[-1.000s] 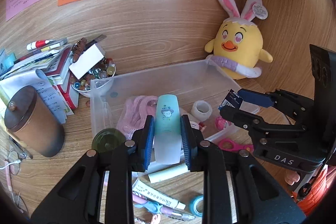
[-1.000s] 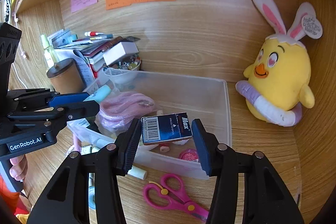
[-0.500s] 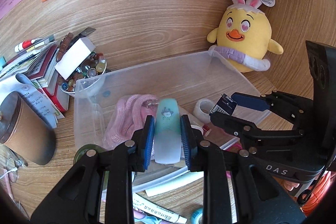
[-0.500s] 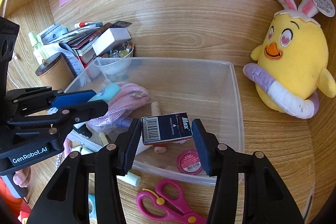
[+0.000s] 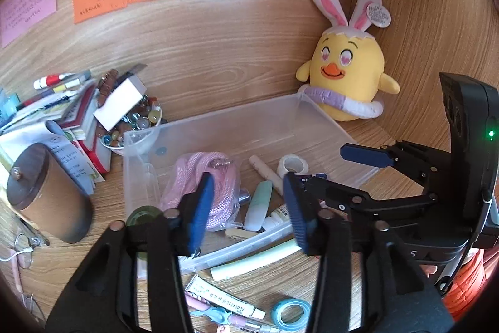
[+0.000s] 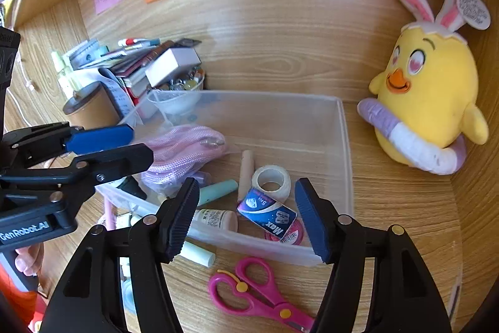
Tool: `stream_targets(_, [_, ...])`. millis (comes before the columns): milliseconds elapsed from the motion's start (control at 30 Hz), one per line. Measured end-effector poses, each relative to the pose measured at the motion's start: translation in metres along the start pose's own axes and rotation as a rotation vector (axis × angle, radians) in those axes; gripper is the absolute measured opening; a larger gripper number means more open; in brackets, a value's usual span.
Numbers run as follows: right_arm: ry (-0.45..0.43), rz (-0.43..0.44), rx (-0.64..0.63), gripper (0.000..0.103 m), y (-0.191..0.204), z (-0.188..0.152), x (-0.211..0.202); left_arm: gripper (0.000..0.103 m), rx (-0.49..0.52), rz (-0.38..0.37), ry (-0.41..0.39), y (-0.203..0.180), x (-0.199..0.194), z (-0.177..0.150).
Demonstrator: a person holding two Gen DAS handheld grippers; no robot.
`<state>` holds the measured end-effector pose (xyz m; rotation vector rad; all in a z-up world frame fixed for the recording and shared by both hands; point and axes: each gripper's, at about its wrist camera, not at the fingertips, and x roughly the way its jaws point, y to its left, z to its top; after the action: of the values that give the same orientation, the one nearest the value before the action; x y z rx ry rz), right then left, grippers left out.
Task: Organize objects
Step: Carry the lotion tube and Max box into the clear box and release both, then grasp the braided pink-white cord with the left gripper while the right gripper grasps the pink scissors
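A clear plastic bin [image 5: 218, 120] [image 6: 344, 145] sits on the wooden desk. My left gripper [image 5: 246, 209] is open and empty above its near edge; the mint tube [image 5: 259, 205] [image 6: 218, 188] lies in the bin. My right gripper [image 6: 246, 216] is open and empty above the bin's front right; the blue Max box [image 6: 268, 214] lies in the bin between its fingers. The bin also holds pink rope [image 5: 202, 173] [image 6: 184, 149] and a white tape roll [image 5: 293, 166] [image 6: 271, 181].
Pink scissors [image 6: 252, 289], a pale green stick [image 5: 255, 261], a glue tube [image 5: 224, 298] and blue tape [image 5: 291, 312] lie in front of the bin. A brown canister [image 5: 46, 192], a book stack [image 5: 71, 111] and a marble bowl [image 5: 137, 120] stand left. A yellow plush chick [image 6: 433, 89] sits right.
Both grippers have opened. The mint tube dropped from the left gripper and the blue Max box from the right gripper; both now lie in the bin.
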<state>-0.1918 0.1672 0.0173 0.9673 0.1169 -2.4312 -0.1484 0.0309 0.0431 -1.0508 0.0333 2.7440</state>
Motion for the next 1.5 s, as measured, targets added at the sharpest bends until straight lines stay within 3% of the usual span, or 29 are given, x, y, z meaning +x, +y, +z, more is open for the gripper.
stream_targets(133, [-0.022, -0.003, -0.016, 0.071, 0.002, -0.002, -0.014, 0.065, 0.005, 0.017, -0.042, -0.002, -0.018, -0.002])
stream_targets(300, [-0.038, -0.013, -0.048, 0.074, 0.003, -0.009, -0.033, 0.094, 0.001, 0.063, -0.094, 0.0, -0.041, -0.011])
stream_targets(533, [-0.023, -0.054, -0.064, 0.081, -0.003, -0.029, -0.045, 0.101, -0.027, 0.097, -0.093, 0.016, -0.061, -0.035])
stream_targets(733, [0.063, -0.094, -0.067, 0.082, -0.016, -0.055, -0.037, 0.102, -0.039, 0.108, -0.006, 0.03, -0.056, -0.064])
stream_targets(900, [0.158, -0.073, -0.084, 0.082, -0.025, -0.076, -0.022, 0.102, -0.042, 0.122, 0.086, 0.036, -0.04, -0.093])
stream_targets(1033, [0.196, -0.078, -0.098, 0.082, -0.026, -0.085, -0.011, 0.102, -0.047, 0.086, 0.179, 0.039, -0.024, -0.111])
stream_targets(1200, [0.22, -0.065, -0.071, 0.078, -0.032, -0.085, -0.004, 0.102, -0.039, 0.09, 0.219, 0.04, -0.012, -0.125])
stream_targets(1367, [0.222, -0.031, -0.08, 0.054, -0.029, -0.086, -0.006, 0.1, -0.031, 0.105, 0.237, 0.039, -0.007, -0.129])
stream_targets(1500, [0.221, -0.03, -0.108, 0.037, -0.023, -0.091, -0.012, 0.077, -0.027, 0.09, 0.263, 0.037, -0.003, -0.132])
